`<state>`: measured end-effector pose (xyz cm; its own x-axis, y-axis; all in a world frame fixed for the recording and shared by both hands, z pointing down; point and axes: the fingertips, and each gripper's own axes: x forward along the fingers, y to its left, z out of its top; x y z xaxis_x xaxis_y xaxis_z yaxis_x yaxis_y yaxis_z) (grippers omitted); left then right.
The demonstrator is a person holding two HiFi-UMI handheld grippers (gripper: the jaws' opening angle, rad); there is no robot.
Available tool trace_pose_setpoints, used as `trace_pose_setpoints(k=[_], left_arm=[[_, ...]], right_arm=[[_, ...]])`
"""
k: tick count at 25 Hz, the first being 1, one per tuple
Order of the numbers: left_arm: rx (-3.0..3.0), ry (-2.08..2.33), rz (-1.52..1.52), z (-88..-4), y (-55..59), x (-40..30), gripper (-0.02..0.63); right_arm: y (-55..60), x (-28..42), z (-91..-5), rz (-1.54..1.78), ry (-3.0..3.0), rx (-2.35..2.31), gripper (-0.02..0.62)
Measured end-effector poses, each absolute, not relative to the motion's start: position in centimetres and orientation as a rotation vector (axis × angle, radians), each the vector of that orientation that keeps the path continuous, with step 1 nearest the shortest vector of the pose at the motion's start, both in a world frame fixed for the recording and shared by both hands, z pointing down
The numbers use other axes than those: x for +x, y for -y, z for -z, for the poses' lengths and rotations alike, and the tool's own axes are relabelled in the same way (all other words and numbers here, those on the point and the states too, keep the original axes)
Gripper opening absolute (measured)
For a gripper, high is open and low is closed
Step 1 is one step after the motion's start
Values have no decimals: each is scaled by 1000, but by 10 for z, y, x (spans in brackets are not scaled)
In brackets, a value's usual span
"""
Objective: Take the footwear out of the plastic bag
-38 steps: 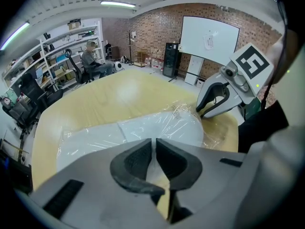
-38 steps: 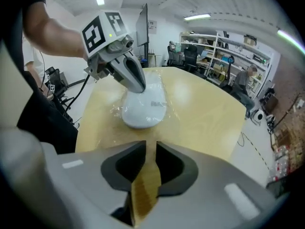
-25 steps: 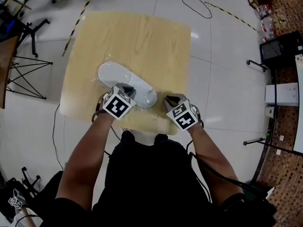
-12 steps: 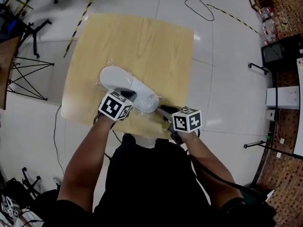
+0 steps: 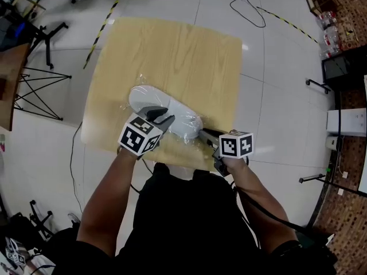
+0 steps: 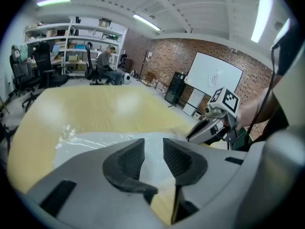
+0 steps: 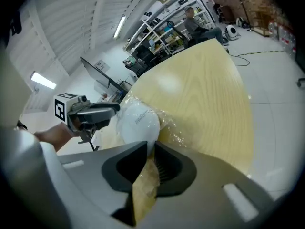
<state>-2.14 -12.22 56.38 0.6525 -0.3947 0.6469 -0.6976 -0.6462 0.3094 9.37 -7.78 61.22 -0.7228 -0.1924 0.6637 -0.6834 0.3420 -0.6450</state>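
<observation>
On the near half of a light wood table [image 5: 183, 56]: a white slipper [image 5: 163, 109] wrapped in a clear plastic bag [image 7: 175, 129]. In the head view, long axis from 10 o'clock to 4 o'clock, rounded toe at the 4 o'clock end. Still fully inside the bag, film crinkled and glinting around the toe.

From 7 o'clock, the left gripper [image 5: 162, 117], tips over the middle of the slipper and angled downward. Jaws standing apart, just been opening. Between the pads only a view through to the bagged slipper below. Nothing pinched, no pad pressing on film. Contact with the bag not clear.

From 5 o'clock, the right gripper [image 5: 205, 134], tips low at the toe end of the bag, near the table's near edge. Jaws nearly together, just been closing, clamped on a fold of the bag's film. Pinched fold yellowish-clear, trailing back between the pads toward the camera. In the right gripper view, slipper toe just beyond the tips at 11 o'clock, with the left gripper at 9 o'clock of it.

Around the table: white tiled floor [image 5: 275, 67], black-and-yellow tape [image 5: 102, 23] at 11 o'clock, a black cable [image 5: 252, 10] at 1 o'clock, a black folding stand [image 5: 40, 90] at 9 o'clock. In the left gripper view, a whiteboard [image 6: 213, 80] against a brick wall [image 6: 162, 51] at 1 o'clock. Shelving [image 6: 71, 46] and a seated person [image 6: 107, 67] at 11 o'clock.
</observation>
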Motion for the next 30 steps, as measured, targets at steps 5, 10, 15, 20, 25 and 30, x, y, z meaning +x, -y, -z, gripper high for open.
trace_pose_setpoints(k=[5,10,15,20,25,30], left_arm=[[2247,1156,-969,-569,147,-106,121],[2152,1065,-1148,-604,141,-146,140],[2142,1067,-1065,-603,138,-132,21],[2150,1048,-1134,-609,135,-131,6],[2097,1081,-1193,-617,133,-152,6],[2058,1200,-1197,-611,136,-170,8]], right_arm=[[80,109,-611,-1196,2127,741,51],[86,106,-608,-1094,2125,715,52],[100,121,-601,-1171,2147,773,40],[108,151,-596,-1181,2137,845,34],[114,181,-599,-1195,2094,937,28],[118,189,-604,-1173,2070,957,26]])
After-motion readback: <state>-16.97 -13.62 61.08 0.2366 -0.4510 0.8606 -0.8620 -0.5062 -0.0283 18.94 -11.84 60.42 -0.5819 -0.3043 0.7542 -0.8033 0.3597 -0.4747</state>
